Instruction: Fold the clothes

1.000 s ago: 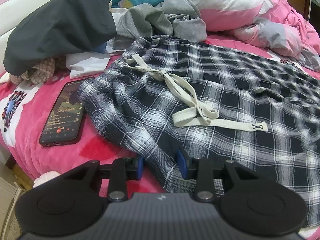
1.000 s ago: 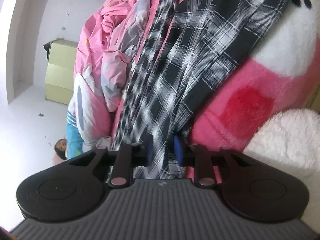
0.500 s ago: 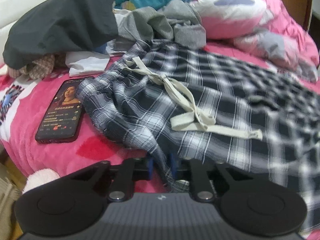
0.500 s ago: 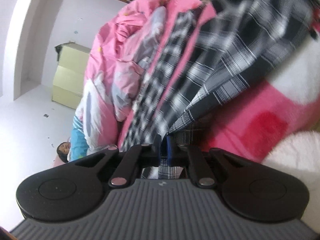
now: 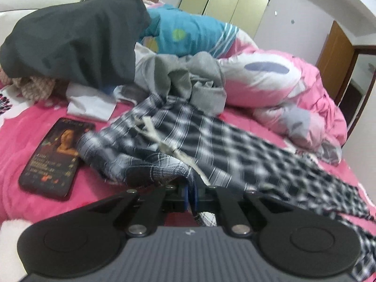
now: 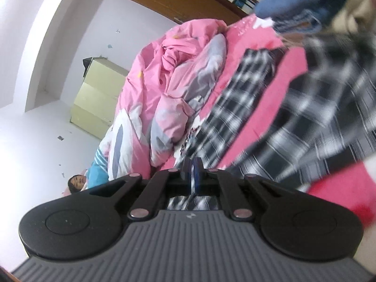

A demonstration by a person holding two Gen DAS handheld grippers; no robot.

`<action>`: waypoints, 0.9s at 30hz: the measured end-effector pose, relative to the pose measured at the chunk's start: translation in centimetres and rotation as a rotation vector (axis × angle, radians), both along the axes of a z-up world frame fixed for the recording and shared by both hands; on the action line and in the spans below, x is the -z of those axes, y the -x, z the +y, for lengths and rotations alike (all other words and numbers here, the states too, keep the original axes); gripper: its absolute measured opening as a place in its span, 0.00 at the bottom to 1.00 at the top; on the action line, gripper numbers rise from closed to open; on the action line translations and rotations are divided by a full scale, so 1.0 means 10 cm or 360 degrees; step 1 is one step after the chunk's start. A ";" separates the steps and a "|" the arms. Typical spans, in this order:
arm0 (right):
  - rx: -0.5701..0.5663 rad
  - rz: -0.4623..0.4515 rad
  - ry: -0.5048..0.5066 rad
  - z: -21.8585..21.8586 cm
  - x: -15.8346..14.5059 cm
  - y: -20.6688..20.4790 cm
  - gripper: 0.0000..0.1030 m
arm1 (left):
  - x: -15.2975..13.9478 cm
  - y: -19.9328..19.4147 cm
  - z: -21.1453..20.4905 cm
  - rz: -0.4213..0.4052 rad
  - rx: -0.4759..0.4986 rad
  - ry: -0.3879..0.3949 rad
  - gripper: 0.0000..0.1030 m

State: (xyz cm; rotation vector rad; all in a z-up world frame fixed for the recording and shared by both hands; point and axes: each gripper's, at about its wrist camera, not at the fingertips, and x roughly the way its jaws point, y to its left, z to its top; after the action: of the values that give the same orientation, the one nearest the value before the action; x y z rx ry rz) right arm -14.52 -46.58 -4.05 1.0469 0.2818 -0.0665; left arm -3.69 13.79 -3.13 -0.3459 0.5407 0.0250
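Note:
Black-and-white plaid trousers with a cream drawstring lie stretched across the pink bed. My left gripper is shut on the waistband edge, which rises off the cover in a small peak. In the right wrist view the same plaid trousers run away toward the far side of the bed. My right gripper is shut on a thin fold of that plaid cloth, and a strip of it shows behind the pads. Both views are blurred by motion.
A phone lies face up on the pink cover left of the trousers. Behind them sit a dark garment, grey clothes, a white piece and a pink duvet. A person lies at the back. Blue denim lies at the far end.
Both grippers closed on the plaid trousers and lifted. The waistband rose off the bed on the left, and the cloth pulled taut and swung on the right.

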 end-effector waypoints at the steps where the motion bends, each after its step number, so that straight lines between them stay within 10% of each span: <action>1: -0.0006 0.0012 0.0000 0.00 -0.01 -0.05 0.01 | -0.01 -0.03 -0.01 -0.0010 0.0000 0.0006 0.05; 8: -0.0387 0.0078 -0.0172 0.52 0.09 -0.38 0.06 | 0.06 -0.10 0.01 -0.0014 0.0001 0.0048 0.05; 12: -0.0710 0.0175 -0.0459 1.16 0.44 -0.53 0.42 | 0.10 -0.05 0.06 -0.0015 -0.0001 0.0076 0.05; 16: -0.0913 0.0290 -0.0726 1.74 0.84 -0.59 0.47 | 0.10 -0.01 0.10 -0.0034 -0.0013 0.0103 0.05; 27: -0.0550 0.0418 -0.0758 1.64 1.04 -0.49 0.43 | 0.07 0.11 0.20 -0.0098 -0.0063 0.0169 0.05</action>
State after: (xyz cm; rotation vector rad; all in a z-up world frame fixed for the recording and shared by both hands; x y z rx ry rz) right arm -9.62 -30.16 -14.42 1.4480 0.7387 0.1848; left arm -4.79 15.83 -3.80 -0.4593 0.4752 0.0238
